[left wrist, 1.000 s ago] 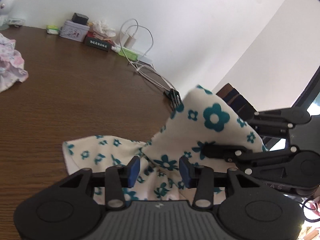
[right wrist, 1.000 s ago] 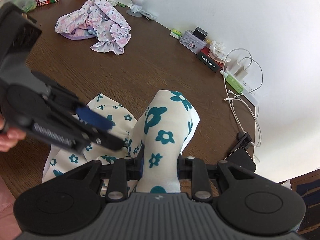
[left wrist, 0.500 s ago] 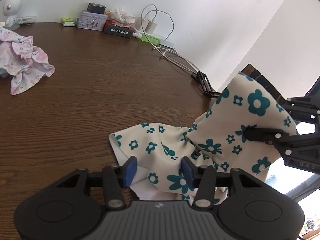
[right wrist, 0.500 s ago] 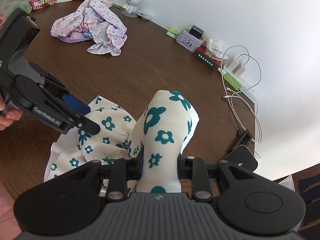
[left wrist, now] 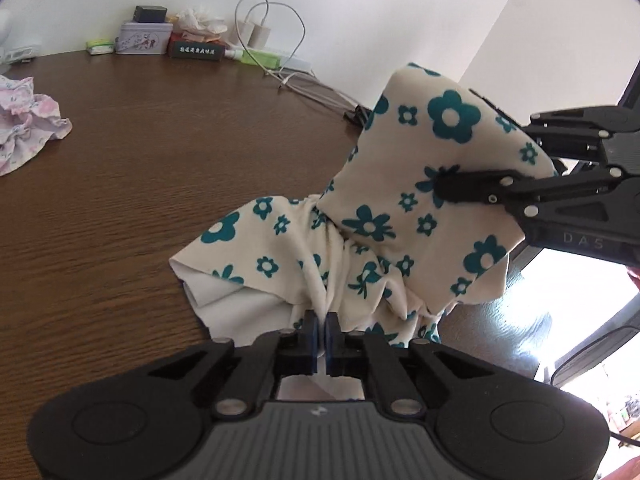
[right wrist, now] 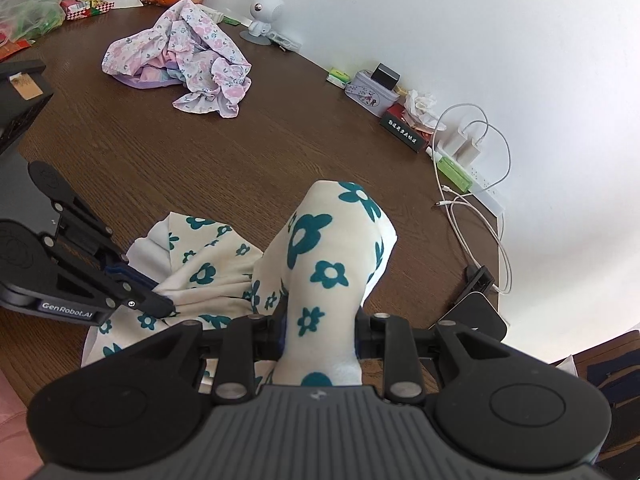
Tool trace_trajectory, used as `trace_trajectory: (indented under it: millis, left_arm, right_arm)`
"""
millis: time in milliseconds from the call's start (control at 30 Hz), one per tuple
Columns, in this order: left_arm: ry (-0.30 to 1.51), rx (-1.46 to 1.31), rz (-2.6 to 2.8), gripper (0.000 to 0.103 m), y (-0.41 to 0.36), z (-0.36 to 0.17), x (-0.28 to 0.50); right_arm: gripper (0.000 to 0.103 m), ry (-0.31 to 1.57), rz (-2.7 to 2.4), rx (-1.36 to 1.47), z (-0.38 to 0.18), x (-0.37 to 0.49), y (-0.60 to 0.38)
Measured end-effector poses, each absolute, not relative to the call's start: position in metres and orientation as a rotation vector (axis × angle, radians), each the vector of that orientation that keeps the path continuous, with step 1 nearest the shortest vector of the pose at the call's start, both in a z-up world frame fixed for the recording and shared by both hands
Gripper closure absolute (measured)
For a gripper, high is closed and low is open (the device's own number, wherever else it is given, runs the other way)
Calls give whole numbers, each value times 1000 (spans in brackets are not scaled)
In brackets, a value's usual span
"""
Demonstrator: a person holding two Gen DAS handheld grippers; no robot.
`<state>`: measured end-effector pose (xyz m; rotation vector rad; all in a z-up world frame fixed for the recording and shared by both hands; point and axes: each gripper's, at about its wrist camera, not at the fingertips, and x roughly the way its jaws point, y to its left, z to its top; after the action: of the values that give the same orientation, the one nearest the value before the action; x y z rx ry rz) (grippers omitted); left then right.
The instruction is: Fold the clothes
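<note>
So far the folding has hardly begun: the cream garment with teal flowers [left wrist: 360, 240] is still a rumpled heap near the front edge of the brown desk [left wrist: 160, 152], one part lifted clear of the wood and the rest bunched and lying on it. No crease or flat fold shows anywhere on it. By my reading, this is the step of getting two grips on the cloth so it can be spread out; laying it flat and making every fold are still to do.

The left gripper [left wrist: 322, 336] has its jaws together, pinching a thin gathered bit of the garment at its low near edge. The right gripper [right wrist: 320, 340] has its jaws clamped on a thick roll of the same cloth, which stands up between them and droops over at the top; from the left wrist view this held-up part hangs like a flap above the desk.

A second garment, pink and lilac with small flowers [right wrist: 180, 64], lies crumpled farther back on the desk, well apart, and untouched as it lies. It too is left to fold.

Counting: two garments, two grippers, one desk. Along the wall stand one patterned tin [right wrist: 372, 94], one small white camera figure [right wrist: 266, 12], two white chargers [right wrist: 466, 148] with their cables, and one green-and-white power strip [right wrist: 456, 172].
</note>
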<state>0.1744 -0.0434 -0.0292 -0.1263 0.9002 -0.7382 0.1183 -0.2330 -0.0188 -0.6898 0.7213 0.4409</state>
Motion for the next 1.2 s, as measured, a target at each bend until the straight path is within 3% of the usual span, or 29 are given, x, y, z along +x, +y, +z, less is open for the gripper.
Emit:
trace_trajectory:
  millis: [67,133,167,233,400,467,500,633,700,767,867,1100,1200]
  left_arm:
    - [890,-158,-733,91,-36,-25,174]
    - [845,-177,-727,76,-28,-15,174]
    - [816,-186,-722,61,-23,-9,174]
    - [776,-221,-696,48,-14,-1,180]
    - [800,-240,-596,52,-10,2,214]
    - [846,-191,-566,66,-16,-5,224]
    - [865,-171,-572,68,-19,-8,226]
    - [870,-99,-577,69,-28,-18,227]
    - [862,-72,-581,75,-34,-18,227]
    - [860,-36,-595,95,-41,-21,226]
    - [836,49,-599,101,-48,-22,221]
    - [815,21,-588,101,-22,-11,227]
    - [770,-71,-680,82,-16,2,216]
  right_arm:
    - [77,714,440,-702,-19,116,-231]
    - [77,709,440,-712,-20,114,-230]
    - [77,708,439,-713,-20,114,-230]
    - [77,707,437,-713,-21,113,-230]
    - [77,702,438,-724,-22,111,-228]
    - [77,700,439,-729,-23,111,-227]
    - [77,700,440,-731,-23,111,-227]
    - [77,702,443,-730,-24,111,-227]
    - [77,701,445,-731,-24,112,-227]
    - [77,699,448,-734,-25,111,-226]
    - [76,696,450,-739,-25,111,-226]
    - [76,690,451,-757,-27,109,-225]
    - [76,677,452,-778,-28,107,-221]
